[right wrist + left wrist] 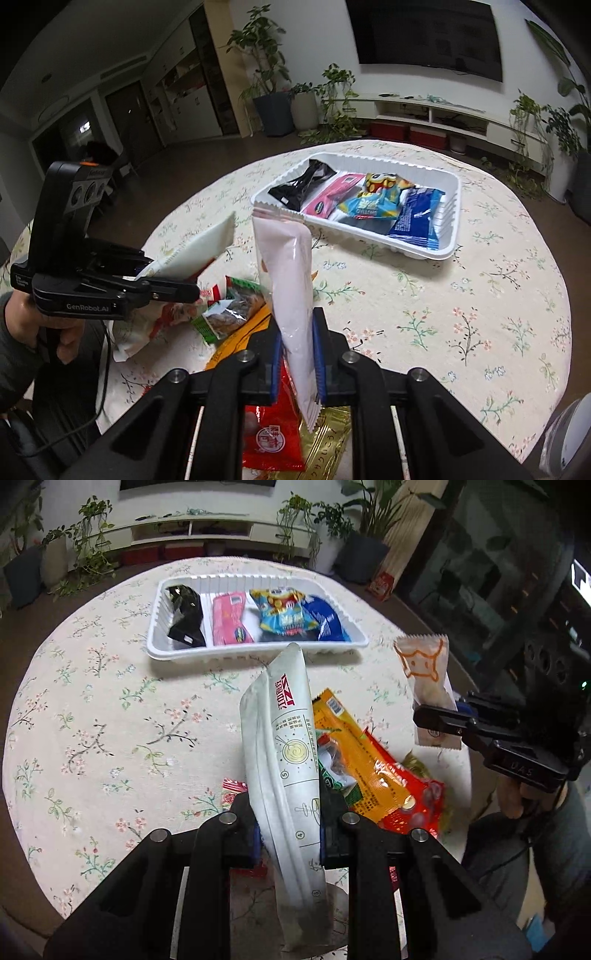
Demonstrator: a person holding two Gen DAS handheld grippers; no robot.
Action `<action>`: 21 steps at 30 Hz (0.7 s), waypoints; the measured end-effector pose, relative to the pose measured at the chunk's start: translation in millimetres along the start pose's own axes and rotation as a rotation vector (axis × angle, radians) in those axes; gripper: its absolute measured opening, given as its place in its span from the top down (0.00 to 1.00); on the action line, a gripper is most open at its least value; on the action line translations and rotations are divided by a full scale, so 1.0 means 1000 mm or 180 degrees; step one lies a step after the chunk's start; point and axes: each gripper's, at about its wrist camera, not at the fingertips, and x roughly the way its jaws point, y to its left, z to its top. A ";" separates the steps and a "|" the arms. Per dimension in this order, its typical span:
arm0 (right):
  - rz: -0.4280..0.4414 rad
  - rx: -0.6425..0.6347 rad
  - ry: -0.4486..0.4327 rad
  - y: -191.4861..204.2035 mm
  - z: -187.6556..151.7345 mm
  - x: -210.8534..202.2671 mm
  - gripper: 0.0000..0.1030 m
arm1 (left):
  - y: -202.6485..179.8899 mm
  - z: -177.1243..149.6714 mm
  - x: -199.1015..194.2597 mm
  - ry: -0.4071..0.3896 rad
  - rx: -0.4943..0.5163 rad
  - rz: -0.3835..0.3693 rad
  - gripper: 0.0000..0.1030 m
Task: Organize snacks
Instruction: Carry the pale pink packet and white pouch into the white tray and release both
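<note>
My left gripper [291,830] is shut on a long white snack pouch [284,746] with red lettering, held above the table; it also shows in the right wrist view [207,251]. My right gripper [295,354] is shut on a pale pink packet [291,288], which in the left wrist view shows an orange cat drawing [424,672]. A white tray [255,651] at the far side holds a black packet [186,614], a pink packet [231,618], a yellow-blue bag [284,611] and a blue packet [327,620]. The tray [452,206] also shows in the right wrist view.
A heap of loose snacks lies on the floral tablecloth below the grippers: an orange packet [354,746], a red packet [273,432], a green packet [229,314] and a gold packet [328,443]. Potted plants and a TV shelf stand beyond the round table.
</note>
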 end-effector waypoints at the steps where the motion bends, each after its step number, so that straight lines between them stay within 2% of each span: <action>1: -0.0006 0.0038 -0.0024 -0.001 0.000 -0.003 0.85 | 0.002 0.001 -0.003 -0.0022 -0.0020 -0.0018 0.82; 6: -0.0070 0.0229 -0.0116 -0.013 0.000 -0.019 0.85 | 0.022 0.016 -0.024 -0.0177 -0.0195 -0.0128 0.82; 12: -0.0156 0.0612 -0.0301 -0.046 0.018 -0.046 0.85 | 0.044 0.064 -0.042 -0.0344 -0.0207 -0.0050 0.82; 17: -0.0223 0.0761 -0.0449 -0.066 0.068 -0.057 0.85 | 0.049 0.128 -0.027 -0.0378 -0.0142 0.0015 0.82; 21: -0.0285 0.0673 -0.0410 -0.066 0.115 -0.037 0.85 | 0.052 0.171 -0.002 -0.0366 -0.0163 -0.0005 0.82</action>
